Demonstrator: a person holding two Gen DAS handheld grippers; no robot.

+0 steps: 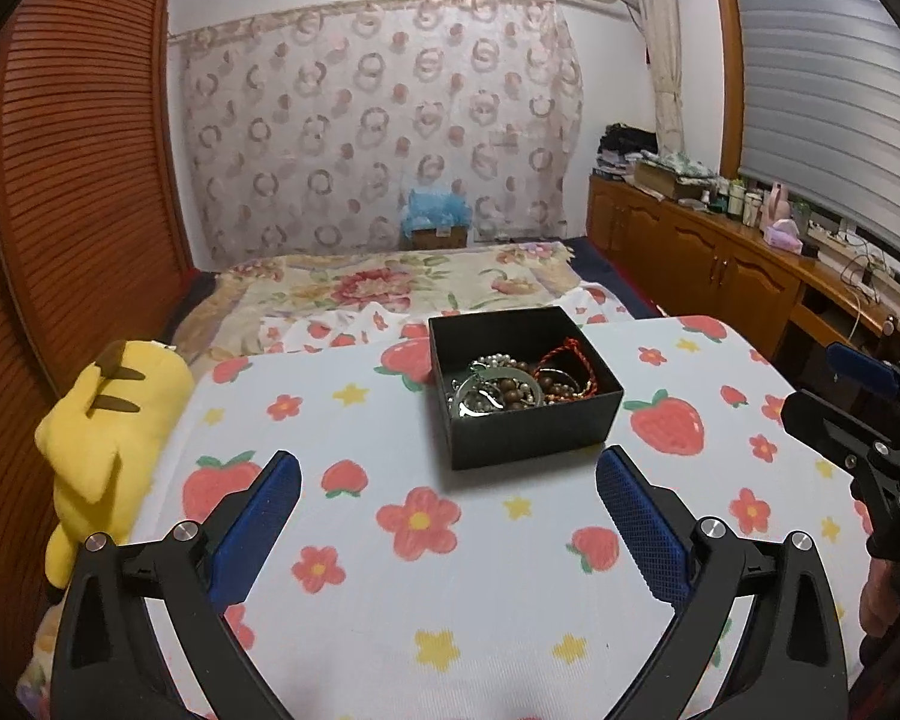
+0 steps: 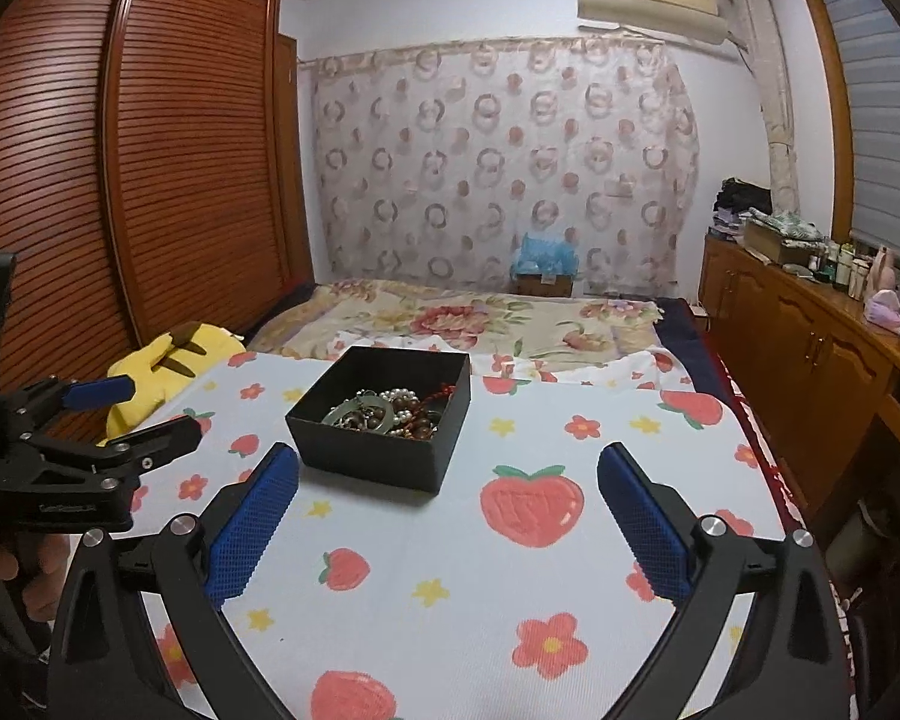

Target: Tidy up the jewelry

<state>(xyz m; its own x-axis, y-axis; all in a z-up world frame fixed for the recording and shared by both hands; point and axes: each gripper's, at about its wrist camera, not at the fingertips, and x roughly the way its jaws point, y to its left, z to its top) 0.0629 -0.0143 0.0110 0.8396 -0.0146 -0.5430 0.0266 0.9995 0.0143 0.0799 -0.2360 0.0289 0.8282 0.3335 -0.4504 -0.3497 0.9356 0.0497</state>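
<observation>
Plainly, the black box (image 1: 525,387) serves as the landmark: it is set on the strawberry-print cloth (image 1: 450,600) that covers the worktop, with a tangle of jewelry (image 1: 510,387) gathered inside it — pearl strands, brown wooden beads, a silvery ring and a red cord can be made out. To the left of the box, at the cloth's edge, a yellow plush toy (image 1: 114,432) is seen. Nearer than the box and slightly left of it, the left tool (image 1: 450,480) is held with its blue pads wide apart and nothing between them. To the right of the box, the right tool (image 2: 450,474) is likewise spread fully, empty, and clear of the box. No loose piece is visible on the cloth, so the gathering step is judged finished or nearly so. If sorting is still wanted, one tool would have to be lowered into the box and closed on a single strand, while the tangle is kept from being dragged out with it.
</observation>
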